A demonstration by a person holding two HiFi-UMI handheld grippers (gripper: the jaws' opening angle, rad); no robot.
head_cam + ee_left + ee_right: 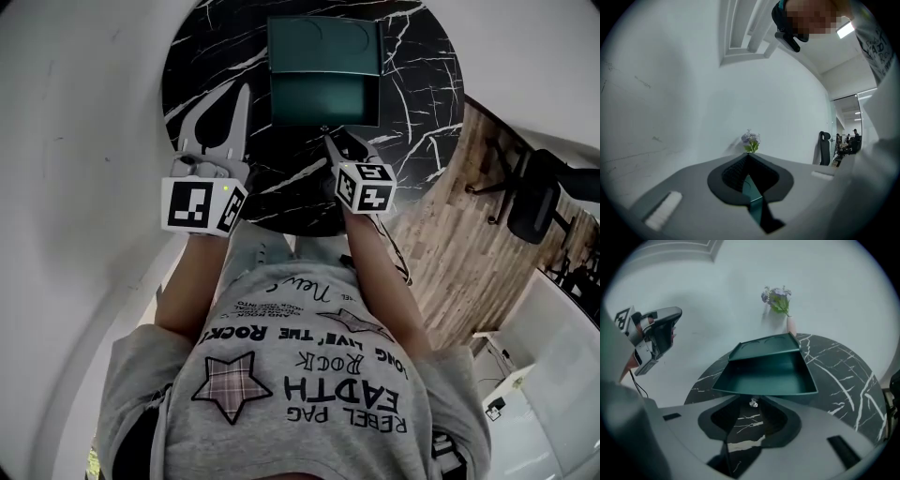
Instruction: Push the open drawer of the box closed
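Observation:
A dark green box (323,42) stands at the far side of the round black marble table (211,56). Its drawer (325,98) is pulled out toward me and is empty (764,376). A small shiny knob (753,403) sits on the drawer front. My right gripper (334,142) is right in front of it, open, with the knob just ahead of the gap between its tips (752,398) and nothing gripped. My left gripper (225,98) hovers left of the box, tips together (749,155), pointing at the white wall.
A small vase of purple flowers (778,298) stands behind the box at the table's far edge. White wall curves round the left and back. Wood floor (469,234) and a black office chair (534,202) lie to the right.

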